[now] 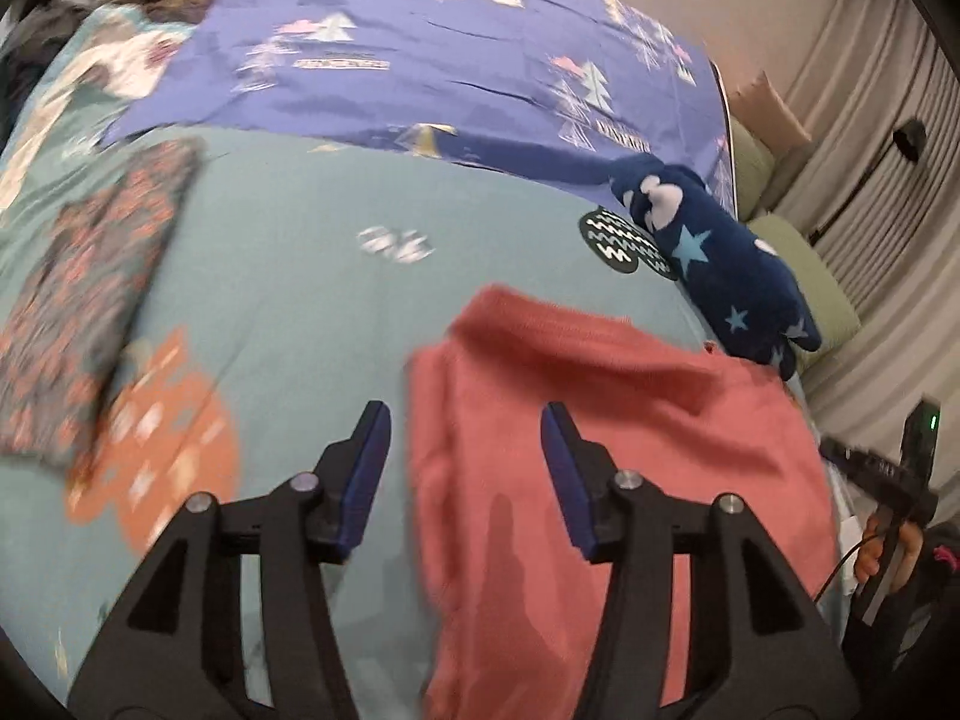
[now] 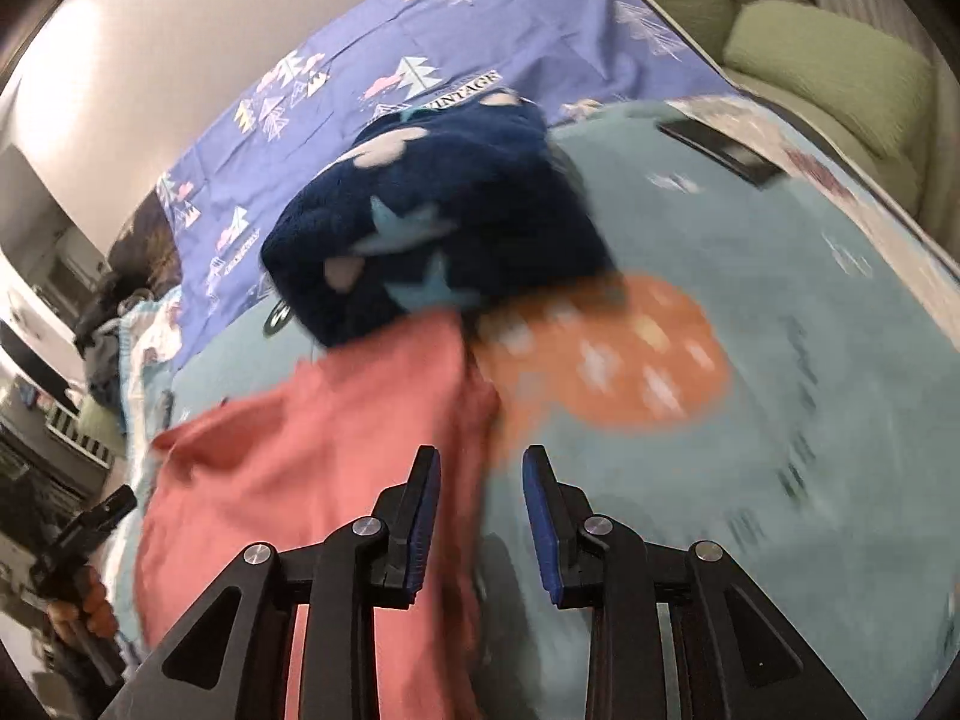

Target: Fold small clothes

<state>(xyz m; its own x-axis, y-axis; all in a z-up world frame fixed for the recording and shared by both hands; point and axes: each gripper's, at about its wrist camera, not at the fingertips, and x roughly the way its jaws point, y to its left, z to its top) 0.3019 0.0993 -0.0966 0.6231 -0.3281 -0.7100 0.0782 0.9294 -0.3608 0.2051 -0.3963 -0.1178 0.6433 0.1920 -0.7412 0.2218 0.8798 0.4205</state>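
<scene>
pink garment (image 1: 600, 450) lies flat on the bed (image 1: 312, 300), long axis running 12 to 6. left gripper (image 1: 465, 474) straddles its 9 o'clock edge, jaws apart, empty; right gripper (image 2: 480, 516) likewise parted at the 3 o'clock edge.

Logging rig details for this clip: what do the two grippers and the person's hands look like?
Both the left gripper and right gripper have black angular linkage frames with silver round pivot bolts and flat blue finger pads. A bare hand grips a black handle with a thin black cable and a small green light.
</scene>
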